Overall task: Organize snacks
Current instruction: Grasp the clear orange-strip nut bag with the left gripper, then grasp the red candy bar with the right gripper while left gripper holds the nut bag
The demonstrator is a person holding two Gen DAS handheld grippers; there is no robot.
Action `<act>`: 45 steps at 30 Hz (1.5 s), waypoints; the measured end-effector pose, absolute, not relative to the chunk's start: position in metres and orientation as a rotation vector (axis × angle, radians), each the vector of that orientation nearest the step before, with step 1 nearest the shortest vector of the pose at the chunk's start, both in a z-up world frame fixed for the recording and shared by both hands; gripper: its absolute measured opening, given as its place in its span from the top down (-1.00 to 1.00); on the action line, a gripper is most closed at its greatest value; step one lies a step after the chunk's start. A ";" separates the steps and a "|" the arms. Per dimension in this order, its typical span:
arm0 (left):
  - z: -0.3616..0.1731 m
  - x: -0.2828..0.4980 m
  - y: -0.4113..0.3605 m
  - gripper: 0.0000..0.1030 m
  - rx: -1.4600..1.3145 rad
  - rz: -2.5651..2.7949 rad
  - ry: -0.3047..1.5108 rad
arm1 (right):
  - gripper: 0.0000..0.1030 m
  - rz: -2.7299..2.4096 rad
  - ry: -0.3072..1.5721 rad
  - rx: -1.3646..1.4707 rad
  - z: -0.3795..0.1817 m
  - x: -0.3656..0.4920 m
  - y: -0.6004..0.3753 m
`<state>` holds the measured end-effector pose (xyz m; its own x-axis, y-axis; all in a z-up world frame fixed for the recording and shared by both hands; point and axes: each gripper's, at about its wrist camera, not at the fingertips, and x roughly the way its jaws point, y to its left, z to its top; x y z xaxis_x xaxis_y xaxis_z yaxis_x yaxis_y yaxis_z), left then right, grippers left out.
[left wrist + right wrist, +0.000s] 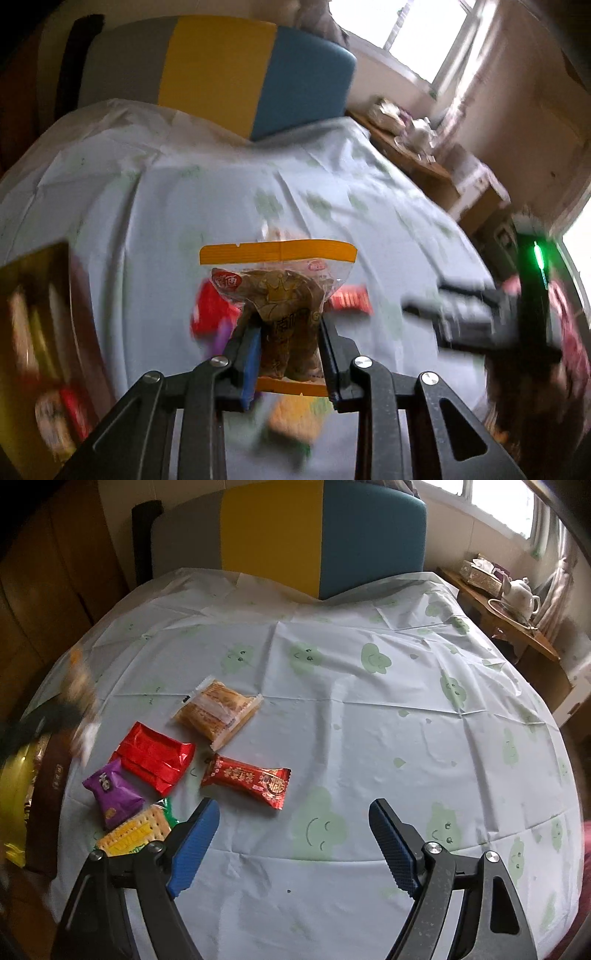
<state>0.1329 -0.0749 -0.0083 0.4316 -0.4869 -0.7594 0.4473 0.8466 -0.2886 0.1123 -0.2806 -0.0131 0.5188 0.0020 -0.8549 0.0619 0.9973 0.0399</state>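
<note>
My left gripper [290,328] is shut on a clear orange-edged snack packet [280,291] with brown pieces inside, held above the table. My right gripper [293,816] is open and empty, low over the tablecloth; it also shows blurred in the left wrist view [476,317]. On the cloth lie an orange cracker pack [218,710], a red foil pack [155,758], a red candy bar [245,777], a purple packet [110,794] and a yellow-green cracker pack [135,832], all left of my right gripper.
A gold box [22,794] with snacks sits at the table's left edge, also in the left wrist view [37,350]. A grey, yellow and blue chair back [314,539] stands behind the table. A side table with a teapot [521,594] is at the far right.
</note>
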 end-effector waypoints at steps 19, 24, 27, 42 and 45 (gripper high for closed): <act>-0.071 0.010 -0.075 0.43 0.099 -0.643 1.058 | -0.26 -0.074 1.036 0.152 -0.019 0.110 -0.303; -0.072 0.008 -0.076 0.43 0.114 -0.646 1.040 | -0.04 0.045 1.075 0.073 -0.028 0.109 -0.278; -0.073 0.011 -0.073 0.43 0.090 -0.656 1.042 | -0.04 0.108 1.102 0.002 -0.035 0.111 -0.263; -0.075 0.012 -0.068 0.43 0.048 -0.673 1.042 | -0.37 0.290 1.174 -0.344 -0.059 0.166 -0.221; -0.075 0.012 -0.068 0.43 0.042 -0.673 1.044 | -0.37 0.313 1.191 -0.371 -0.065 0.179 -0.218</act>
